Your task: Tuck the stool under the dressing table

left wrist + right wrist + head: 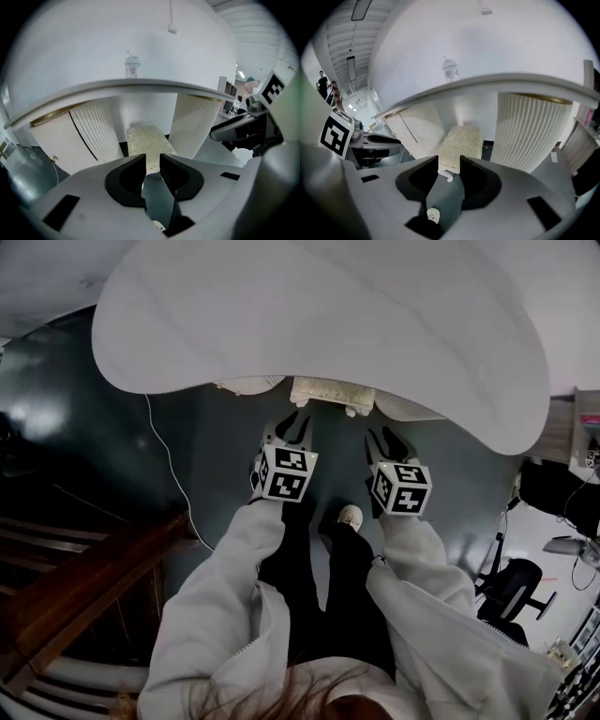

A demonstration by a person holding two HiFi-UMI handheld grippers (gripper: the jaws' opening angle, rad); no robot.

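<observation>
The cream cushioned stool (333, 393) stands beneath the white dressing table (319, 315), between its two fluted legs. In the left gripper view the stool (146, 140) sits straight ahead under the table edge (117, 86). The right gripper view shows the stool (461, 143) the same way, below the table (511, 79). My left gripper (298, 427) and right gripper (389, 442) hover side by side above the floor, short of the stool and apart from it. The jaws of the left gripper (153, 161) and of the right gripper (449, 164) stand narrowly parted with nothing between them.
A clear bottle (132, 67) stands on the table top. A dark wooden frame (84, 587) lies at the left, with a white cable (169, 465) trailing on the grey floor. An office chair (511, 587) is at the right. The person's shoe (350, 515) shows between the arms.
</observation>
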